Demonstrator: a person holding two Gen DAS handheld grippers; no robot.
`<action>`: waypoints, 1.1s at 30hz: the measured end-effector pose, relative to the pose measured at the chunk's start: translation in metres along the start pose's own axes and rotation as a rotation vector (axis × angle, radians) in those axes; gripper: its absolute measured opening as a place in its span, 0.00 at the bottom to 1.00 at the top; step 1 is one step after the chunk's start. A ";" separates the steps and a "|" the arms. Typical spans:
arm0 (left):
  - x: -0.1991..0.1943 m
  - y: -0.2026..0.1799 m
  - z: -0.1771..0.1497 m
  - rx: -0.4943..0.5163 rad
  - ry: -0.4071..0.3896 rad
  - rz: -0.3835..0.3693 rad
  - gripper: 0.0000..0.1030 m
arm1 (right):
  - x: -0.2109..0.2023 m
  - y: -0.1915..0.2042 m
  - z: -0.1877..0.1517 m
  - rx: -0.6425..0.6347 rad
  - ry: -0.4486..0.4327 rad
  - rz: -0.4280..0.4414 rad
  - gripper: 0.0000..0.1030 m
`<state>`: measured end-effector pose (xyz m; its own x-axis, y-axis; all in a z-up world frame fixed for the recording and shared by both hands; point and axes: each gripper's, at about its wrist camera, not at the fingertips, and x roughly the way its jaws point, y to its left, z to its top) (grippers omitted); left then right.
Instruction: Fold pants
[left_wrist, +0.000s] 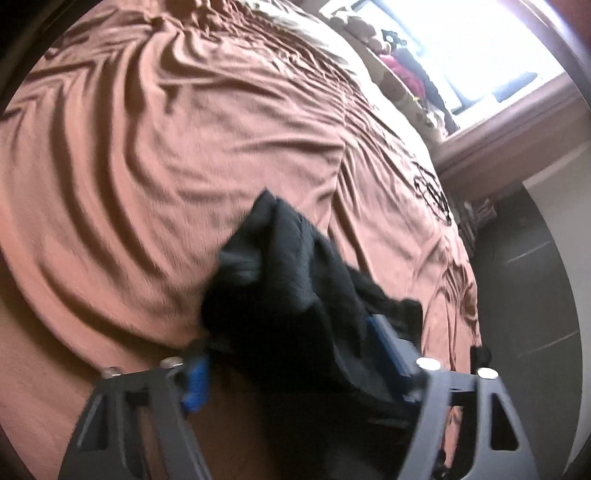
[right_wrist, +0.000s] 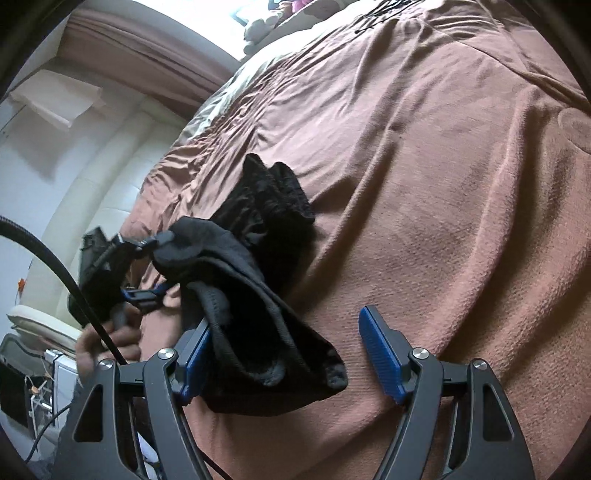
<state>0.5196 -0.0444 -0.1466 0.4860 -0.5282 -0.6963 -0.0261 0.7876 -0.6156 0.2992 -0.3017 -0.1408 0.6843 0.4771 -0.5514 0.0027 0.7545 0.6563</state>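
Observation:
The black pants lie bunched on the brown bedspread. In the left wrist view my left gripper stands wide open, with the cloth heaped between its blue pads. In the right wrist view the pants drape over the left pad of my right gripper, which is open and grips nothing. The left gripper also shows there, at the far end of the bundle, with cloth hanging on it.
The brown bedspread covers the whole bed, wrinkled. A bright window with stuffed toys lies beyond the bed's far end. Dark floor runs along the bed's right edge. A white padded headboard and a black cable are at left.

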 end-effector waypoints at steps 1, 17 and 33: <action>-0.001 -0.002 0.003 0.008 0.000 0.014 0.52 | 0.000 0.001 -0.001 -0.001 0.000 0.002 0.71; 0.002 -0.073 0.047 0.143 -0.032 0.000 0.10 | -0.016 0.001 -0.010 -0.026 0.016 0.029 0.14; 0.082 -0.124 0.054 0.250 0.080 0.040 0.10 | -0.024 -0.004 -0.021 0.030 0.017 0.028 0.07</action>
<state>0.6103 -0.1682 -0.1072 0.4177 -0.5104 -0.7517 0.1771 0.8572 -0.4836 0.2675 -0.3062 -0.1410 0.6717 0.5056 -0.5415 0.0062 0.7270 0.6866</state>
